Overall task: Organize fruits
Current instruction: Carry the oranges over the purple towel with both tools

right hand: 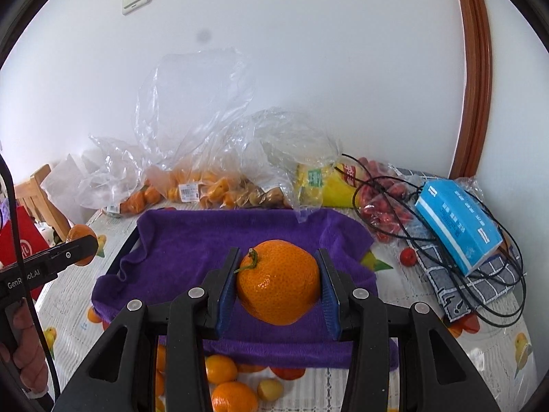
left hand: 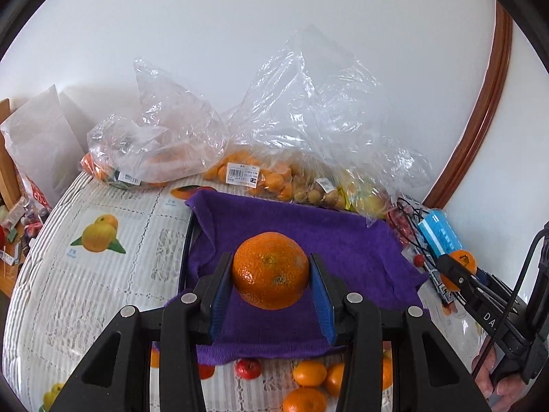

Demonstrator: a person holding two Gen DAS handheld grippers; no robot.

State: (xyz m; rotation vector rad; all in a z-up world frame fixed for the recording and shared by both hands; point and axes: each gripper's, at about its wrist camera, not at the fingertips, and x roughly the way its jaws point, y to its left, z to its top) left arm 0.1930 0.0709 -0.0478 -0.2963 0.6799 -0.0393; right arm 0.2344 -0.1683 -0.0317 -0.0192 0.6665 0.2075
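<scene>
A: The left gripper point(left hand: 271, 274) is pinched on an orange point(left hand: 271, 270), blue pads pressing both flanks. The right gripper point(right hand: 278, 283) clamps its own stemmed orange point(right hand: 278, 283) the same way. Both fruits hang mid-frame over the purple cloth point(right hand: 212, 240).

B: So set them down low on the cloth, well apart, and only then spread the jaws, or they'll probably roll.

A: Agreed. Loose oranges point(right hand: 221, 369) lie at the bottom edge, just short of the cloth's near hem.

B: What's behind?

A: Clear plastic bags point(left hand: 164, 144) of fruit line the wall above the cloth. At right, a black cable point(right hand: 446, 237) loops round a blue box point(right hand: 459, 219) and could snag.
</scene>
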